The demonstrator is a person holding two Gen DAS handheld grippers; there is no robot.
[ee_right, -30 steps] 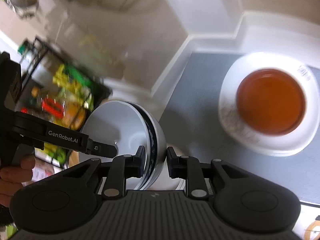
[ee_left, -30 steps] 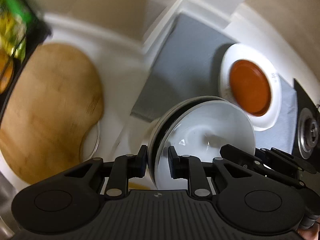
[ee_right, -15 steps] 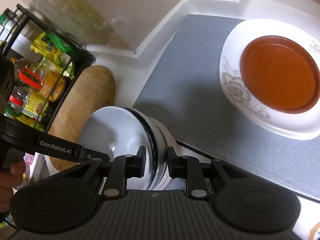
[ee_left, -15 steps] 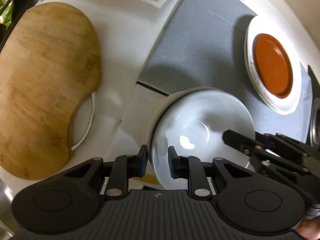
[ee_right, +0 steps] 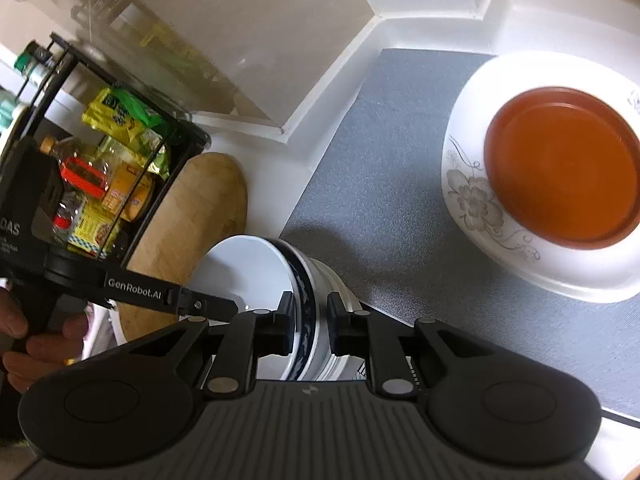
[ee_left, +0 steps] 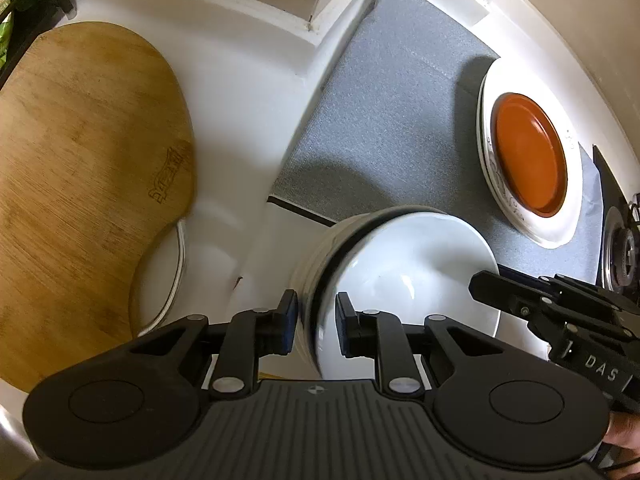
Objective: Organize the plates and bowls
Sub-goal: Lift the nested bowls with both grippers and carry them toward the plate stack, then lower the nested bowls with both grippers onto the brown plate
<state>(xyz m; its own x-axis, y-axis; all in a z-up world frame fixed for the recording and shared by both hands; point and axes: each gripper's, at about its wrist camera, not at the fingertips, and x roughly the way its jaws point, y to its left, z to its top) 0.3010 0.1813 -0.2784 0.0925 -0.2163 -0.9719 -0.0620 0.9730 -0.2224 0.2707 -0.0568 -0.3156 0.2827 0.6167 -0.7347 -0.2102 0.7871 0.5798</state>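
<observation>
A stack of white bowls, one with a dark blue band, is held between both grippers over the counter near the front edge of the grey mat. My left gripper is shut on the stack's near rim. My right gripper is shut on the opposite rim of the bowl stack. On the mat's far right, an orange plate lies on stacked white floral plates; the orange plate and floral plates also show in the right wrist view.
A wooden cutting board lies on the white counter at left, over a white round item. A black wire rack with food packets stands beyond it. A stove burner is at the far right. The wall corner is behind.
Both grippers have carried the bowl stack toward the grey mat and lower. The floral plates with the orange plate appear closer in the right wrist view.
</observation>
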